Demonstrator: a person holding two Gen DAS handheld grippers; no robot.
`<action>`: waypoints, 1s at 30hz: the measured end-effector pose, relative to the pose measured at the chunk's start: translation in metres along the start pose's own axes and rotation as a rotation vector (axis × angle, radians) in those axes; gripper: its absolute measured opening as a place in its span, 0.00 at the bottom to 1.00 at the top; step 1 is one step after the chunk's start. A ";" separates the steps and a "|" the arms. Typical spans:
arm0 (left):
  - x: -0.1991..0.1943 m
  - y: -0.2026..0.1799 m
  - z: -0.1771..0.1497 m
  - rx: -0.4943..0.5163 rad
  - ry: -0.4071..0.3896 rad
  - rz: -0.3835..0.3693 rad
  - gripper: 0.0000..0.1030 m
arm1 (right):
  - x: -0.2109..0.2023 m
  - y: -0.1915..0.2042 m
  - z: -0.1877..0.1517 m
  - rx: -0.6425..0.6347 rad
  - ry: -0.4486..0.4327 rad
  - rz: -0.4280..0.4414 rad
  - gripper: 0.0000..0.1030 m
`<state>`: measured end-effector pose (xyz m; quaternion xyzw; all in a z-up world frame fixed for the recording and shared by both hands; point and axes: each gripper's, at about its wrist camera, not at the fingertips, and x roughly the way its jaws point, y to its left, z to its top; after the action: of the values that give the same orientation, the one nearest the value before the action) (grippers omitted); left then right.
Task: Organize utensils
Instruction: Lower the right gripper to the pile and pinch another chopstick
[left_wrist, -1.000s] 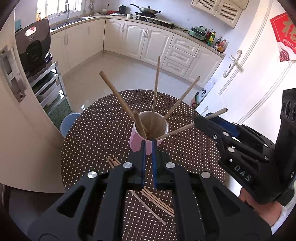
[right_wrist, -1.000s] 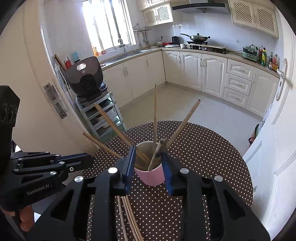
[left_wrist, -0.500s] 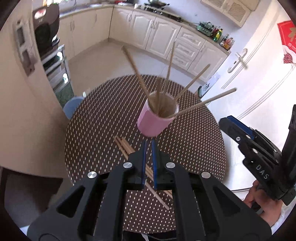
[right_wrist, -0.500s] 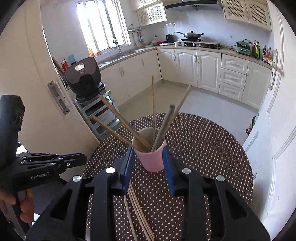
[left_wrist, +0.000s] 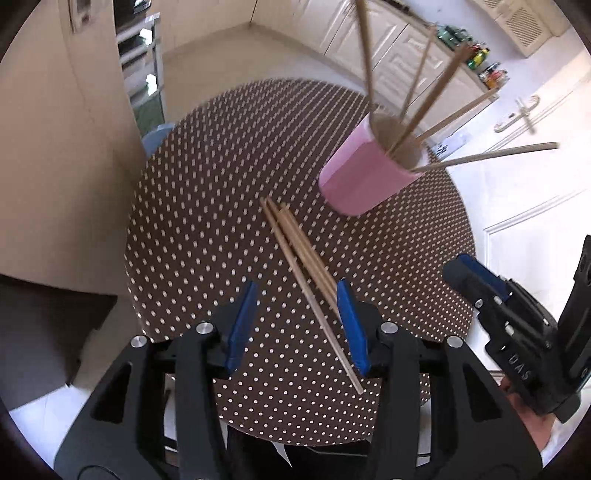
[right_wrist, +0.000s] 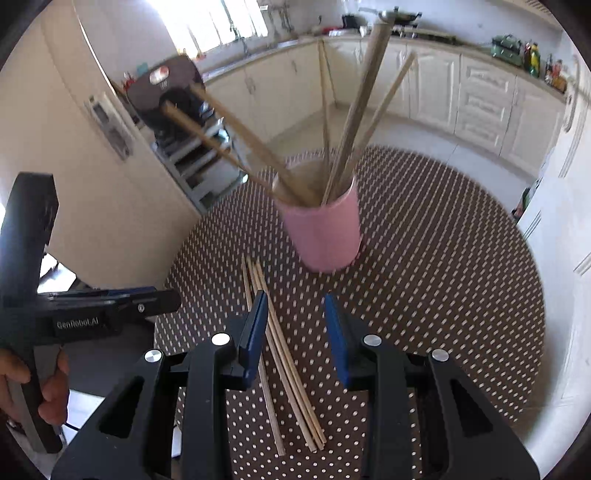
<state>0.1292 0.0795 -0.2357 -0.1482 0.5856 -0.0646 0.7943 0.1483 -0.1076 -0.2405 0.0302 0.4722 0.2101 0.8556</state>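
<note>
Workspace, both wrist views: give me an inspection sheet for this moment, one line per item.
Surface: round table under a brown polka-dot cloth.
Job's things: pink cup upright, holding several chopsticks that fan outward; loose chopsticks lie side by side on the cloth, beside the cup.
Clutter: nothing seen on the table.
Grippers: left claw over the loose chopsticks, jaws opening, pads not pressing on them; right claw open above the same bundle, nothing held.
Cables: nothing seen.
Surroundings: kitchen cabinets, metal rack bearing a dark appliance, white door.
</note>
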 end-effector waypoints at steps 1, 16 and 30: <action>0.006 0.003 0.000 -0.013 0.013 0.001 0.44 | 0.005 0.000 -0.002 -0.003 0.016 0.003 0.29; 0.087 -0.003 0.006 -0.094 0.142 0.045 0.44 | 0.058 -0.024 0.000 -0.023 0.171 0.031 0.29; 0.121 -0.036 0.011 0.015 0.112 0.156 0.44 | 0.093 -0.022 0.007 -0.050 0.236 0.100 0.29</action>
<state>0.1793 0.0137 -0.3313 -0.0926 0.6382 -0.0151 0.7641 0.2043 -0.0900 -0.3164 0.0077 0.5621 0.2663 0.7830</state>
